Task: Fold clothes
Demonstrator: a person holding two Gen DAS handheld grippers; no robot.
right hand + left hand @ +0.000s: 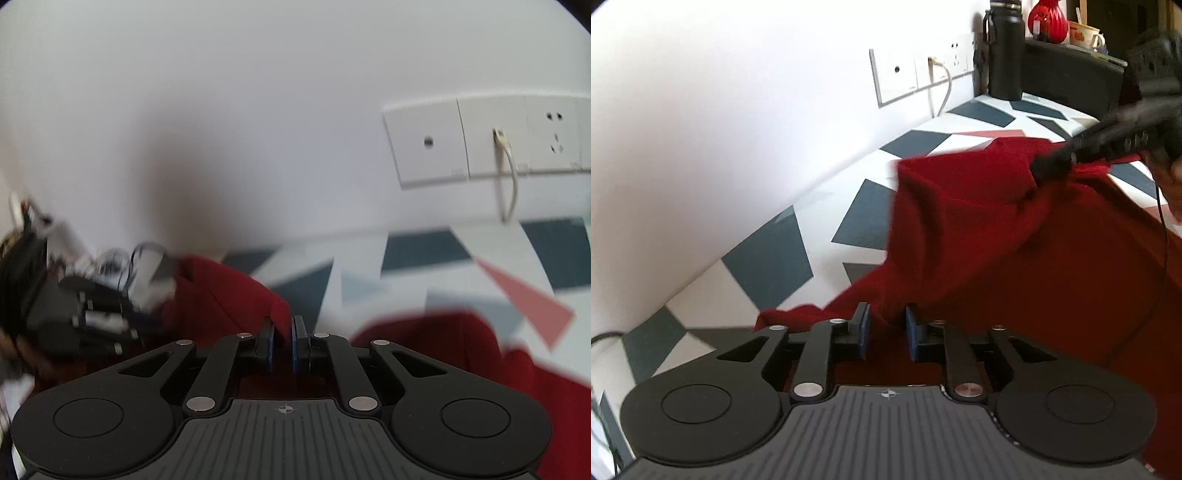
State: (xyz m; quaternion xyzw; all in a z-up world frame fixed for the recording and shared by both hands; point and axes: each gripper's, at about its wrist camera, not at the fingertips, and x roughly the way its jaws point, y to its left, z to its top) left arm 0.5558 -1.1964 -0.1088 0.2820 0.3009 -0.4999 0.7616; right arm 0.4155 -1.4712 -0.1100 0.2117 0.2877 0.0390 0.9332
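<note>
A dark red garment [1015, 251] is lifted off the patterned table [768, 262], stretched between both grippers. In the left wrist view my left gripper [886, 321] pinches a fold of its near edge between the blue pads. Up right, my right gripper [1039, 170] bites another part of the cloth, held by a person's hand [1171, 181]. In the right wrist view the right gripper [283, 334] is shut on a red garment [240, 295] edge. The left gripper [147, 314] shows blurred at the left, also on the cloth.
A white wall with a socket panel [923, 74] and a dangling white cable [945, 88] borders the table. At the far end stand a black bottle [1004, 55], a red vase [1047, 18], a mug [1086, 35] and a black box [1071, 77].
</note>
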